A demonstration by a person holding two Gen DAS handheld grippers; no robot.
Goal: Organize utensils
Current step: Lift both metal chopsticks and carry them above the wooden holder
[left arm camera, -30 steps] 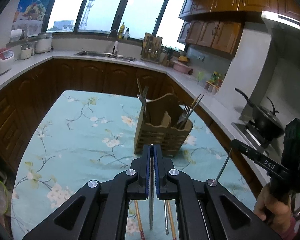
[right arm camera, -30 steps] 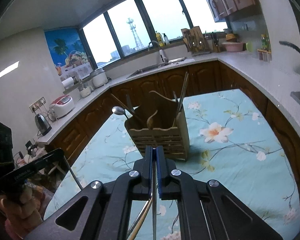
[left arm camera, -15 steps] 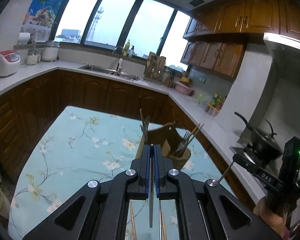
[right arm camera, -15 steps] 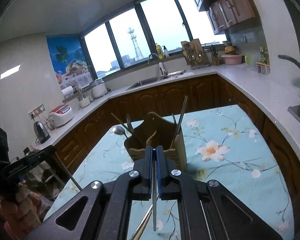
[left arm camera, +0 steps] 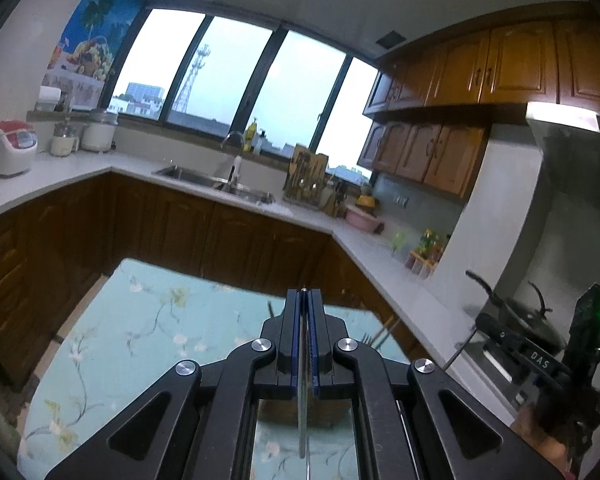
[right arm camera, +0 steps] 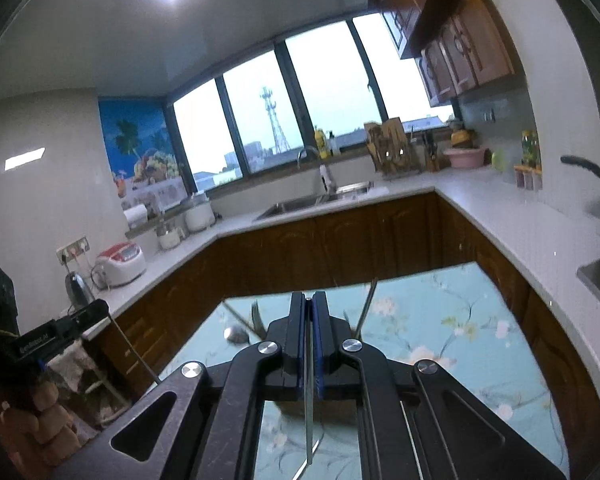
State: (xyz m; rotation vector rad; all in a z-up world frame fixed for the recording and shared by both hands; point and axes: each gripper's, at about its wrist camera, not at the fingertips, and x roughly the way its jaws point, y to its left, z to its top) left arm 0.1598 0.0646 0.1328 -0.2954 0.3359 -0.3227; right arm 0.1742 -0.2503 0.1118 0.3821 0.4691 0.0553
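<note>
both sets of jaws are clamped tight here. left gripper [left arm camera: 304, 292] pinches a thin metal utensil [left arm camera: 302, 420], long axis running straight along the fingers, free end hanging back toward the camera. right gripper [right arm camera: 309, 295] grips another thin metal rod [right arm camera: 309, 420] the same way. utensil holder [right arm camera: 300, 410] sits mostly hidden behind the jaws on the flowery counter [right arm camera: 440, 328], fork and spoon handles poking up

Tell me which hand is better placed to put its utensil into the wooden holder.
Right, narrowly: the spoon and chopsticks standing in the holder flank its fingers, so it seems centred ahead.
</note>
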